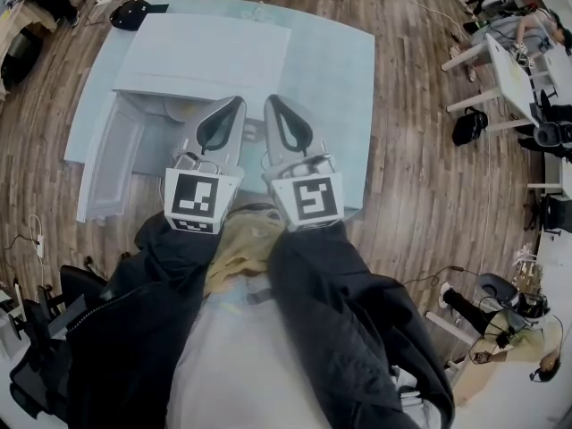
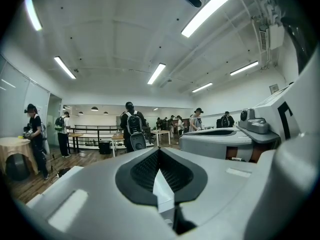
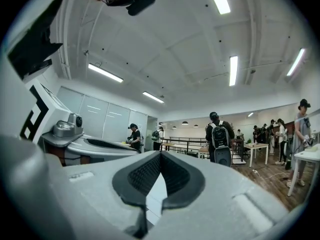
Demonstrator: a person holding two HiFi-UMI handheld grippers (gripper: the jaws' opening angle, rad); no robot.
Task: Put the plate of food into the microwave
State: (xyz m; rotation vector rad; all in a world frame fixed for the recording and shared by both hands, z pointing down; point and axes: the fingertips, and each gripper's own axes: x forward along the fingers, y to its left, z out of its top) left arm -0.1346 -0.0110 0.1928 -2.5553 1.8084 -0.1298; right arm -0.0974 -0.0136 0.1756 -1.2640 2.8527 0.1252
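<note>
A wood-plank floor surrounds a pale blue table [image 1: 350, 79] bearing the white microwave [image 1: 206, 56], its door [image 1: 112, 164] swung open to the left. The left gripper [image 1: 234, 107] and right gripper [image 1: 275, 105] hover side by side over the oven's front, each with its jaws pressed together on nothing. They cover most of the cavity, so the plate of food cannot be made out. Both gripper views look level across the room, above the table.

White microwave [image 1: 204, 56] on blue table [image 1: 349, 79], door [image 1: 112, 164] open to L
</note>
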